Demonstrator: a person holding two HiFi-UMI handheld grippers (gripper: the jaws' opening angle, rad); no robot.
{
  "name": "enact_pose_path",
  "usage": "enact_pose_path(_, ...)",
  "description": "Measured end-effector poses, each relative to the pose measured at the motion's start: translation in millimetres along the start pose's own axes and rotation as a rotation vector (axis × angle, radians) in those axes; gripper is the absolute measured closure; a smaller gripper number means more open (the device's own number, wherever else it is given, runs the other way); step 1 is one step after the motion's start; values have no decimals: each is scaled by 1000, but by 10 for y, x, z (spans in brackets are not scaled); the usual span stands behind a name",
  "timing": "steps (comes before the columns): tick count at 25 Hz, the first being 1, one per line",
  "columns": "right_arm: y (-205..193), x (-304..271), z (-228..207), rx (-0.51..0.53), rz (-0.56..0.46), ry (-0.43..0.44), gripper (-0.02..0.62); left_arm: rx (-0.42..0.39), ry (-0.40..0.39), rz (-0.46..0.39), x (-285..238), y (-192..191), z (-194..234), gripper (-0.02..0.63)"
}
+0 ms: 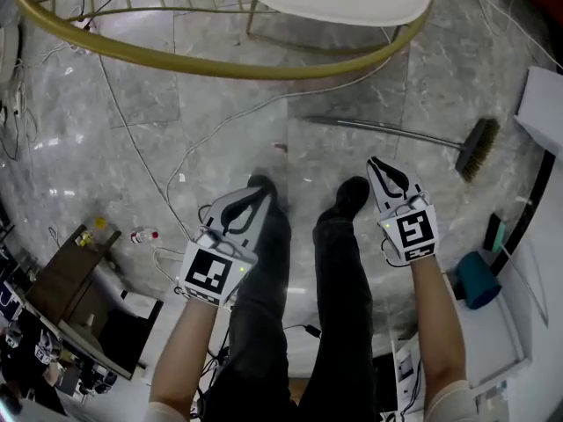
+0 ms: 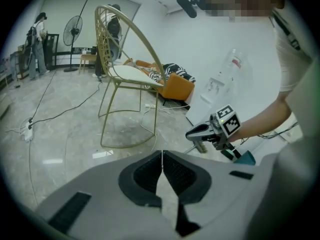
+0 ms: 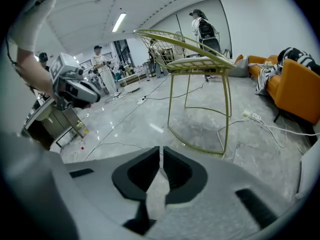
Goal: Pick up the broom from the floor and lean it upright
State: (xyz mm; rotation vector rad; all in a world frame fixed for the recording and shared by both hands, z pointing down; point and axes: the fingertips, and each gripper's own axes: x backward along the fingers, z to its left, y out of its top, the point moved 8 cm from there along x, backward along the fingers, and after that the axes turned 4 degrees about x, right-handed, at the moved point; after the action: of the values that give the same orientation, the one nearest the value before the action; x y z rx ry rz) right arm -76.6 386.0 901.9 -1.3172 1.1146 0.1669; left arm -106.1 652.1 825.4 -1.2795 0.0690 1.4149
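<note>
Marble floor (image 1: 422, 86), gold chair (image 1: 220, 67), broom (image 1: 400, 133) lying flat

Head view overhead, facing floor (image 1: 220, 121); gripper views low, sharing chair (image 2: 132, 73).

Gold wire chair (image 2: 132, 74), teal container (image 1: 479, 280), orange sofa (image 2: 177, 86)

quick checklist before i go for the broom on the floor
1. Broom in view, lying flat: ok.
2. Right gripper empty: ok.
3. Its jaws wide enough for the handle: not ok, only a crack apart.
4. Left gripper ready to grasp: not ok, shut.
5. Floor between right gripper and handle bare: ok.
6. White cable clear of the handle's tip: cannot tell.
</note>
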Motion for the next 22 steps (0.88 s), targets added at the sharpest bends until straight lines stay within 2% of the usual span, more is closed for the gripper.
enact_pose_path(4,-303,-337,-51,-1,9,-12,565,-27,-25,20,-239,-216,48,595)
enact_pose_path(12,-1021,-943,-192,115,93,-29,527,-70,-76,46,-840,-596,98,595)
enact_pose_path(16,-1402,-1204,-227,216,144,-56,493,-115,-119,74,-1133,-807,102,595)
enact_pose_path(22,-1873,-1512,-419,262,190,-85,475,-196,-189,109,-1530,-1061,134,595)
